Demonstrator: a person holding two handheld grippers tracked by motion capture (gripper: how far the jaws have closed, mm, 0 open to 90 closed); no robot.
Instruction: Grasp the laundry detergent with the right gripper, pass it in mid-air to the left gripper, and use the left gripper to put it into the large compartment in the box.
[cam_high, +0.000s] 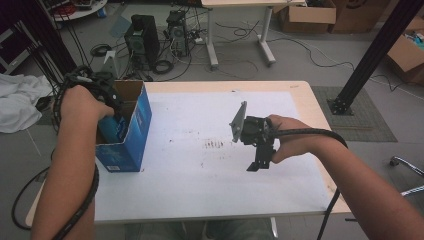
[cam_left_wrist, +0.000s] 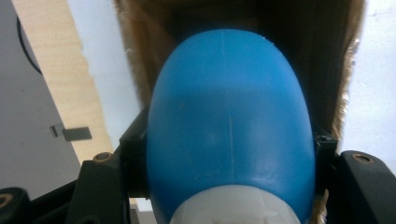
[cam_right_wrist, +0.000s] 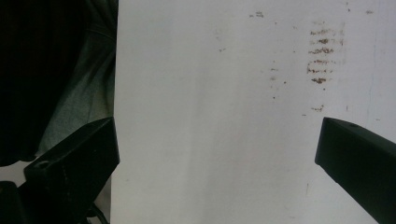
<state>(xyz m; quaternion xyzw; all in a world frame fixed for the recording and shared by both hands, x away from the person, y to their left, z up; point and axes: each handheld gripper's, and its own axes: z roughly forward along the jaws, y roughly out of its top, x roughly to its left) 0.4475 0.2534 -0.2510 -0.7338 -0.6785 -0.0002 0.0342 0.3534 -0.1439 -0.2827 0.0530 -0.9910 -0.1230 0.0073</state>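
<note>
High view: white-topped table (cam_high: 210, 190), rust-coloured smudges near centre. On its left edge stands an open blue cardboard box (cam_high: 131, 131), top flaps up, upright. My left gripper (cam_high: 111, 122) is down inside the box mouth; what else the box holds I can't tell, interior is dark.

Left gripper view: jaws clamped on a blue plastic bottle (cam_left_wrist: 231, 126), white cap end toward the camera, rounded base pointing into the brown cardboard walls. So the bottle sits between the jaws, partly inside the box, not yet resting on anything I can see.

Right gripper (cam_high: 260, 162) hangs over the table centre, well apart from the box, jaws spread wide with nothing between them; the right gripper view gives just bare tabletop between the jaws.

Step in hand, as I judge it: loading the bottle into the box. Next move calls for lowering until the base seats, then opening the jaws and lifting straight out without catching the flaps. Box is light, could tip or slide.
</note>
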